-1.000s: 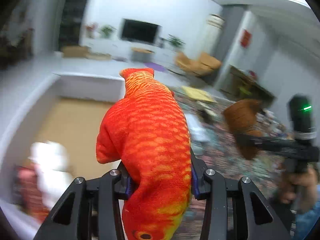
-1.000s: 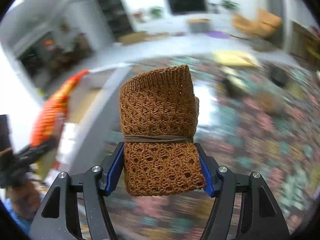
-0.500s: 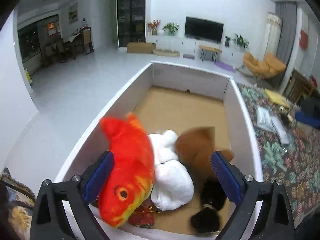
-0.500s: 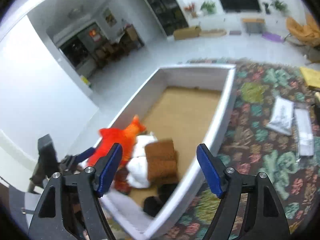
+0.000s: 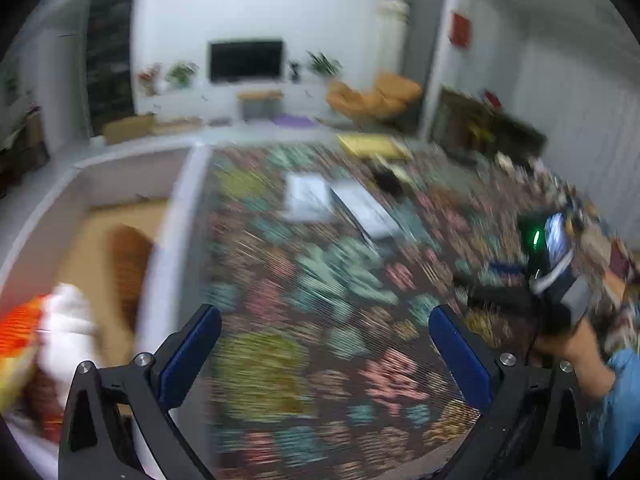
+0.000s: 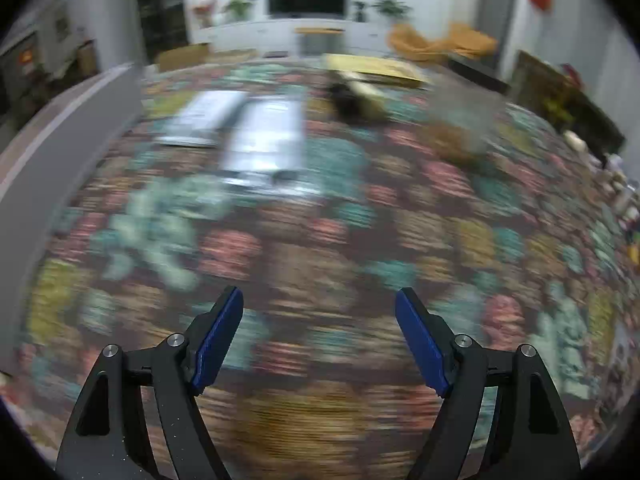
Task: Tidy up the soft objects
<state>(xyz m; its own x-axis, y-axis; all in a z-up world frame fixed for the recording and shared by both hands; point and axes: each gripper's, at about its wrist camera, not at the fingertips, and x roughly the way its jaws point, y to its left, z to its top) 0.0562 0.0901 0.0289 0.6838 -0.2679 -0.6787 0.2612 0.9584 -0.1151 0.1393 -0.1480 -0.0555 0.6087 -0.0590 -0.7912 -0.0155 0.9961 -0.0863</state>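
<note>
Orange plush of the toy fish point(image 5: 18, 334) showed at the lower left edge of the left wrist view, lying in the white-walled box point(image 5: 168, 240) against a white soft toy point(image 5: 68, 332), with the brown knitted roll point(image 5: 130, 268) just behind them; all were blurred. My left gripper point(image 5: 324, 344) was spread wide with nothing between its blue pads point(image 5: 188, 354), above the patterned tablecloth point(image 5: 320, 280). My right gripper point(image 6: 319, 336) was also released and empty, over the same cloth. In the upper middle of the right wrist view I saw a dark soft lump point(image 6: 348, 102) near two grey packets point(image 6: 264, 136), too smeared to name. I judged that such things are light, squashy and not fragile, so I would pinch one across its thick middle, deep between the pads, because a loose edge may slip out.
</note>
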